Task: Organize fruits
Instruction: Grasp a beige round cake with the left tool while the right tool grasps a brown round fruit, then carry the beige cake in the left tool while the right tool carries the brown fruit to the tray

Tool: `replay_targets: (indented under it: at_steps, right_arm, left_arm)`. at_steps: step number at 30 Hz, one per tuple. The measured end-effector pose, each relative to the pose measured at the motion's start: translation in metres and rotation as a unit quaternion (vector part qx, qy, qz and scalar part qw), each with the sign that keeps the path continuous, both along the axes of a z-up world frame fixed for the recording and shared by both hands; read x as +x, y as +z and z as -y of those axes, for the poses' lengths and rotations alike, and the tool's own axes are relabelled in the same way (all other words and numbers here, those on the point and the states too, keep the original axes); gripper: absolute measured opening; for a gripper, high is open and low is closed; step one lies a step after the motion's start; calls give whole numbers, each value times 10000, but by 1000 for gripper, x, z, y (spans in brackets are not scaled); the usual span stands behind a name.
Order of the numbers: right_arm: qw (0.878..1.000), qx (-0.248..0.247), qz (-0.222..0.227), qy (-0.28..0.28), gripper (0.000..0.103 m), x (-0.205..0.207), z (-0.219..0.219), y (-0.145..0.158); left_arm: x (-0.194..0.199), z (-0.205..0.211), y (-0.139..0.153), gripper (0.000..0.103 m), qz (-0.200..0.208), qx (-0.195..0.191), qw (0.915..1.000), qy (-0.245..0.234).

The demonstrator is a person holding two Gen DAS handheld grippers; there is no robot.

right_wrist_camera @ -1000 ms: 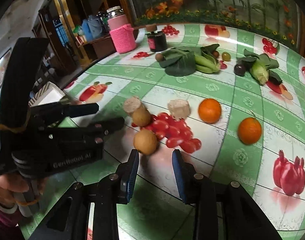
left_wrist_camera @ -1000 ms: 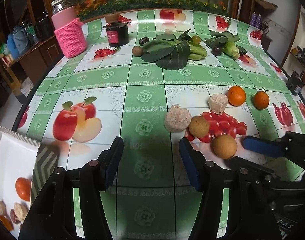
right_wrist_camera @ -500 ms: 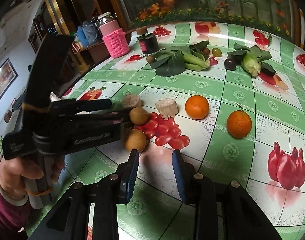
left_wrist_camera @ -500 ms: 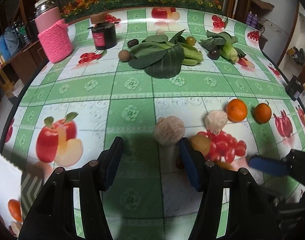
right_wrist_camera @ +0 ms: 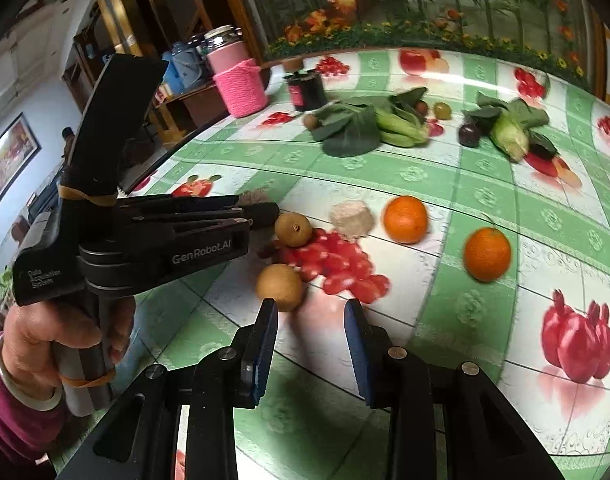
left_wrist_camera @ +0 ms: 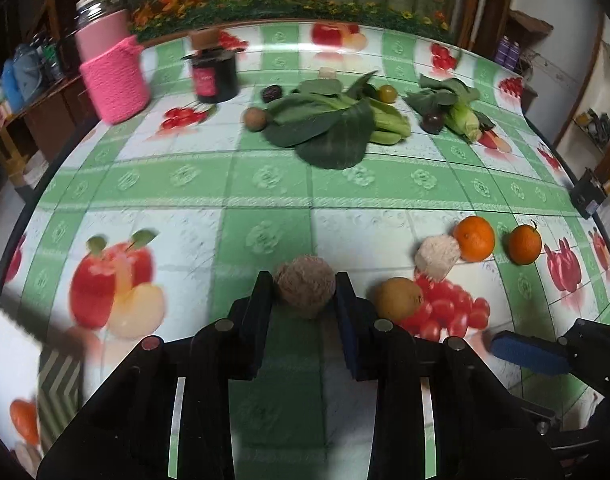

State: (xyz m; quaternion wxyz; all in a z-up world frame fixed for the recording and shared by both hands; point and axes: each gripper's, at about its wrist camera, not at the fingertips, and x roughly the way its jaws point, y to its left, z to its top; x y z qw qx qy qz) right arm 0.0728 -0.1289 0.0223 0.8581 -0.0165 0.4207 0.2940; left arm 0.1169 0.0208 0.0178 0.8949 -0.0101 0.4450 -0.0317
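Observation:
My left gripper is shut on a rough, brownish round fruit on the green fruit-print tablecloth. Right of it lie a brown kiwi-like fruit, a pale fuzzy chunk and two oranges. My right gripper is open and empty, just right of a second brown fruit. The right wrist view also shows the left gripper, the first brown fruit, the pale chunk and both oranges.
At the back lie leafy greens, corn, a dark jar, a pink knit-covered container and small dark fruits. A white box with fruit sits at the lower left table edge.
My left gripper moved forward to the rough round fruit and closed its fingers on it. My right gripper stayed open and shifted slightly beside the brown fruit.

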Motion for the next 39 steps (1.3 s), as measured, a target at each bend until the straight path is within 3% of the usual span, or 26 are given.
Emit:
replay_targets:
  at_steps: [7,12,21,26,39]
  right_arm:
    - [9975,-617,326,123,33,4,-32,-1]
    - [9985,-540,107,59,26,12,-31,-5]
    - [9996,186,214,-93,26,-30,-24,23]
    - [9962,840,209,56,26,-57,-39,37]
    - [9906,911,210,1001,26,-113,-134,48]
  left_arm:
    - [-44,-22,19,30,221,-260,9986,400]
    - [-72,-30,25,30,264,-335,9981,436]
    - [-118,-57,48,30,551,-273,9965,571]
    - [-149,-82,61,30,722,124,9942,790]
    - [-225,-169,62,30,979,537,9794,1681]
